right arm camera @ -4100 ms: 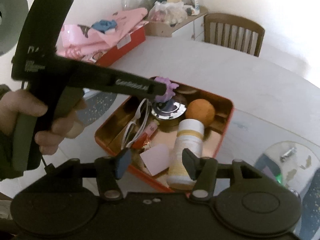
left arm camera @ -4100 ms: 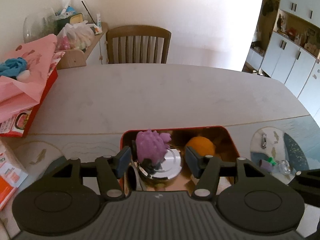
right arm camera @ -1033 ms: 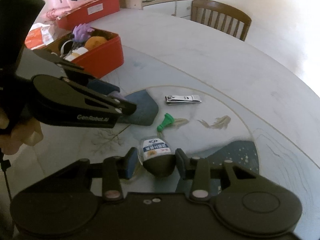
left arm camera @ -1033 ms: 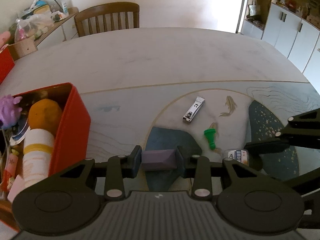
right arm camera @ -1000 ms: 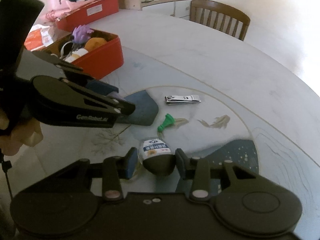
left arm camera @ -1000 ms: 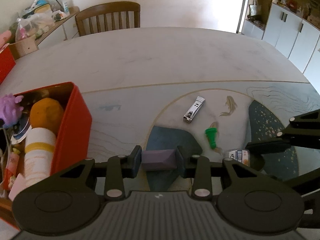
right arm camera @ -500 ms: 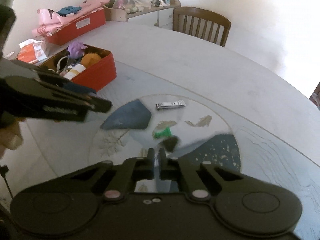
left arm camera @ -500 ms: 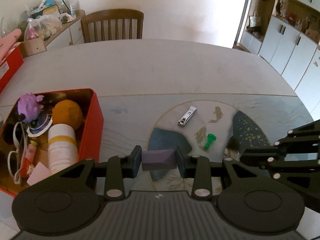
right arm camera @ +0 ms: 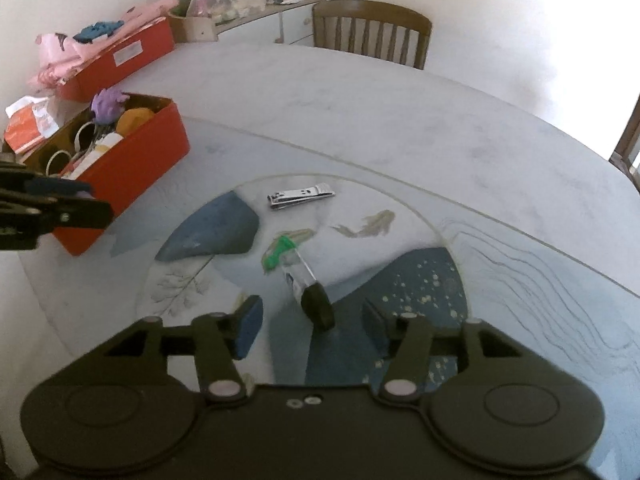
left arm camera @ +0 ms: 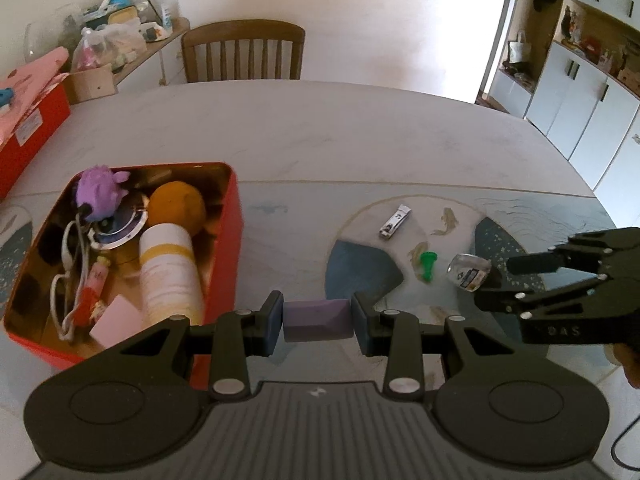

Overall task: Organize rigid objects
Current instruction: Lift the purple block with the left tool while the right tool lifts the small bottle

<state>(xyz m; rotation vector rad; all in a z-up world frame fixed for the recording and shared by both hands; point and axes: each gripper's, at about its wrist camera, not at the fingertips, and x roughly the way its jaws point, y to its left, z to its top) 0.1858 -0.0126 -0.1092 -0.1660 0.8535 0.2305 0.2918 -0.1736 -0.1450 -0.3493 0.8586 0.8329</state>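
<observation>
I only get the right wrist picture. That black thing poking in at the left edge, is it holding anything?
Observer: Yes. That is the left gripper, and its pads are clamped on a purple block.
Operator: What else is hidden from me?
Observer: Inside the red box, a pink card lies beside a white bottle.
Operator: And around the room?
Observer: White cupboards stand along the wall beyond the table.

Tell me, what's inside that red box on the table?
The red box holds a purple plush toy, an orange, a white bottle, a white cord and a pink card. Anything beneath them is covered.
</observation>
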